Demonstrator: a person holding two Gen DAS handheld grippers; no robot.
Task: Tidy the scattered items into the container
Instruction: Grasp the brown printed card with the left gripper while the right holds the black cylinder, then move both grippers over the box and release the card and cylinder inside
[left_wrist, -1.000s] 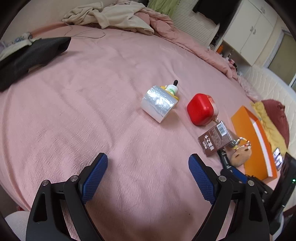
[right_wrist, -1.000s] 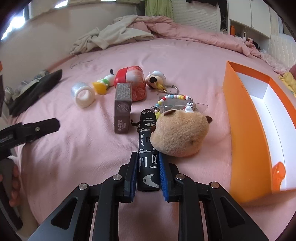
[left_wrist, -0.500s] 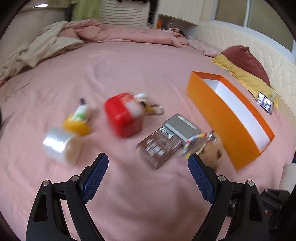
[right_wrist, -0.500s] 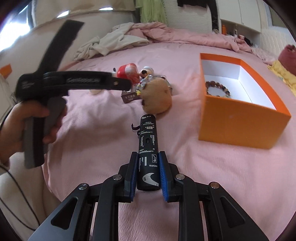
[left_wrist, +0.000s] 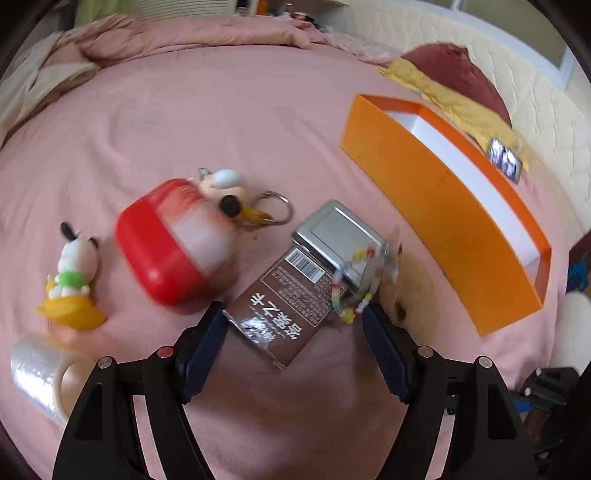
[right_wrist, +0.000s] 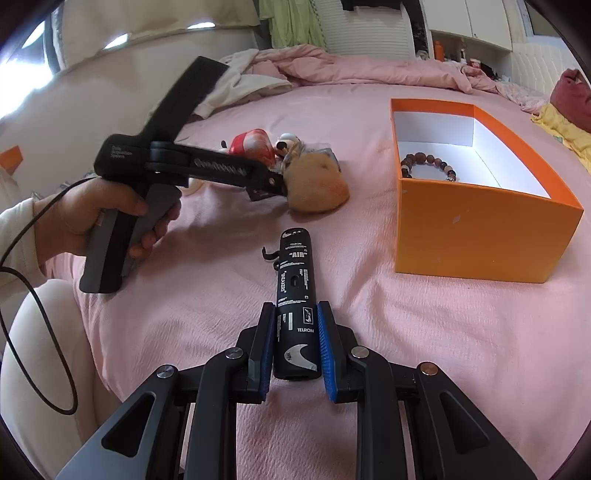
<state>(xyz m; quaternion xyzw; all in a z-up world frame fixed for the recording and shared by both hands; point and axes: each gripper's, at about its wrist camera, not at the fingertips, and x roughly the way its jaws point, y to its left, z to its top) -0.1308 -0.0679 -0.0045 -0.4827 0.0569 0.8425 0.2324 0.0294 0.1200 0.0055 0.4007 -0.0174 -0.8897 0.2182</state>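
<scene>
Meanwhile right tool (right_wrist: 295, 339) clamps black tube (right_wrist: 294, 295); left tool (left_wrist: 295, 343) spread, seemingly over brown packet (left_wrist: 284, 314).

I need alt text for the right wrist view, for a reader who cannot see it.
The right gripper holds a black tube above a pink bed. An orange box with a bead bracelet stands ahead right; a hand aims the left gripper at a plush toy.

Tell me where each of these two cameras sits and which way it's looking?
Left wrist: rides the left claw, aimed down at a brown packet on the pink bed; only its own open fingers show.
Right wrist: rides the right claw, which grips a black tube; a hand shows.
Shared: orange box, plush toy.
</scene>
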